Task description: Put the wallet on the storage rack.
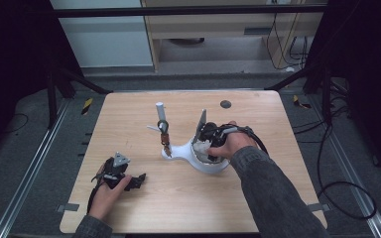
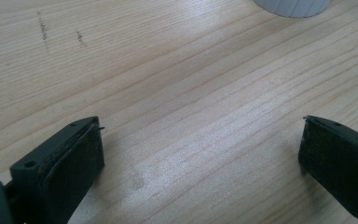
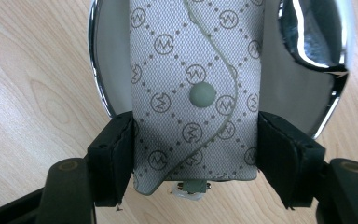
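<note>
A grey key pouch (image 3: 196, 93) with a printed logo pattern and a round snap lies over a chrome-rimmed dish (image 3: 100, 93). My right gripper (image 3: 196, 154) is shut on its lower end, one jaw pressing each side. From above, the right gripper (image 1: 206, 146) sits over the round bowl of a white stand (image 1: 178, 151). An upright white post (image 1: 159, 111) rises behind the stand, and a small ring with a brown tag (image 1: 164, 135) hangs by it. My left gripper (image 1: 138, 179) rests open on the wooden table (image 1: 178, 203) at the front left, with bare wood between its jaws (image 2: 200, 149).
A small black disc (image 1: 225, 104) is set in the table near its far edge. The base of a white object (image 2: 291, 5) lies ahead of the left gripper. Black frame legs and cables stand on the floor around the table.
</note>
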